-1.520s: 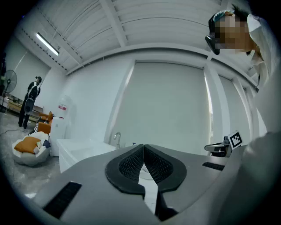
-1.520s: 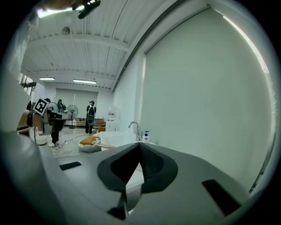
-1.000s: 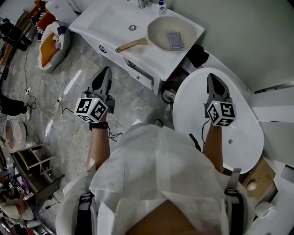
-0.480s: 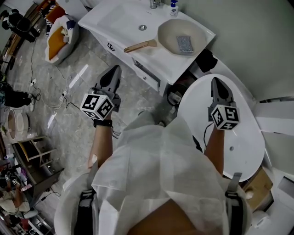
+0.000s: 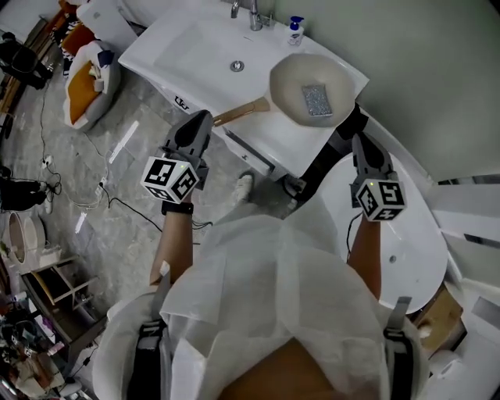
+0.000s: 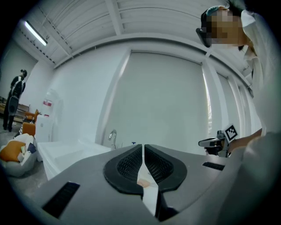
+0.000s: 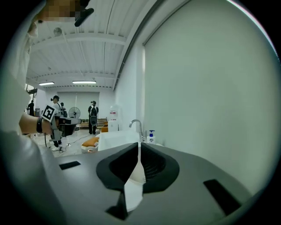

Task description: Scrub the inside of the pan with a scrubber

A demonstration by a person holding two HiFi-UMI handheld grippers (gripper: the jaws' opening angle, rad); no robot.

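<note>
On the sink (image 5: 195,47) near the pan (image 5: 293,78), unreadable logo (image 5: 181,101)

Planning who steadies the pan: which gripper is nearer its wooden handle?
Left. The left gripper sits just short of the handle; the right gripper is beyond the opposite side of the pan, farther off.

Head camera steeply down on the tabletop (image 5: 187,43); left hand-held gripper (image 5: 201,117) and right hand-held gripper (image 5: 362,141) cameras level, far faucet (image 5: 254,14) common to all.

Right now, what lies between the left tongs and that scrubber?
In the head view, the wooden handle of the pan points toward the left tongs; past it comes the pan's bare floor, then the scrubber.
</note>
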